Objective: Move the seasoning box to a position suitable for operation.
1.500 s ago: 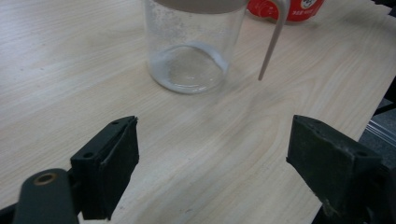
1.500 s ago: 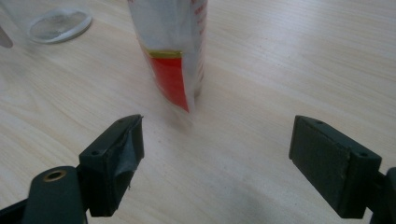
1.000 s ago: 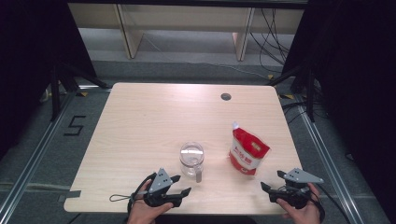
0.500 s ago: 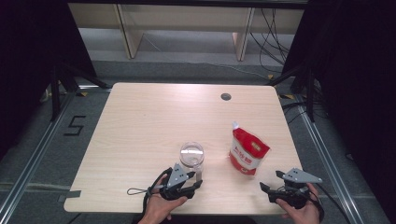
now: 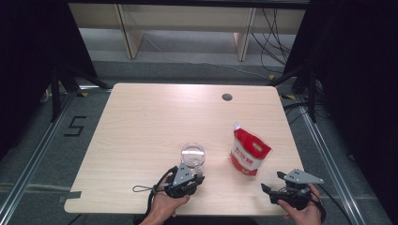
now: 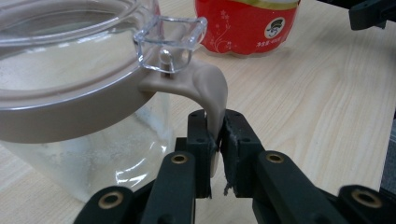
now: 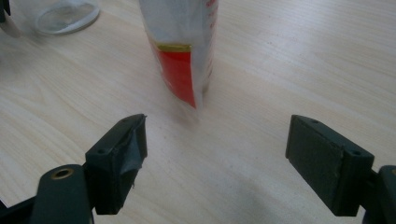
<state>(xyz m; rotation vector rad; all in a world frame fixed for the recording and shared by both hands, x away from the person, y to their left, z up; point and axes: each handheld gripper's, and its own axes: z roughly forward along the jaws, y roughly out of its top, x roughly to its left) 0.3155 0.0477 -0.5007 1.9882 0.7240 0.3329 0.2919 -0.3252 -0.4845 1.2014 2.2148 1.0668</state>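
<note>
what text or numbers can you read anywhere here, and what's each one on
"5": black mark on the floor left of the table.
Red pouch: white characters on its front in the high view, too small to read.
Red pouch, left gripper view: round logo with small white print beside it, too blurred to read.
Clear jar: no writing visible.

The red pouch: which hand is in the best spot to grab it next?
The right. The right gripper is open, empty and facing the red pouch. The left gripper has just closed on the jar's clasp, so it is busy.
</note>
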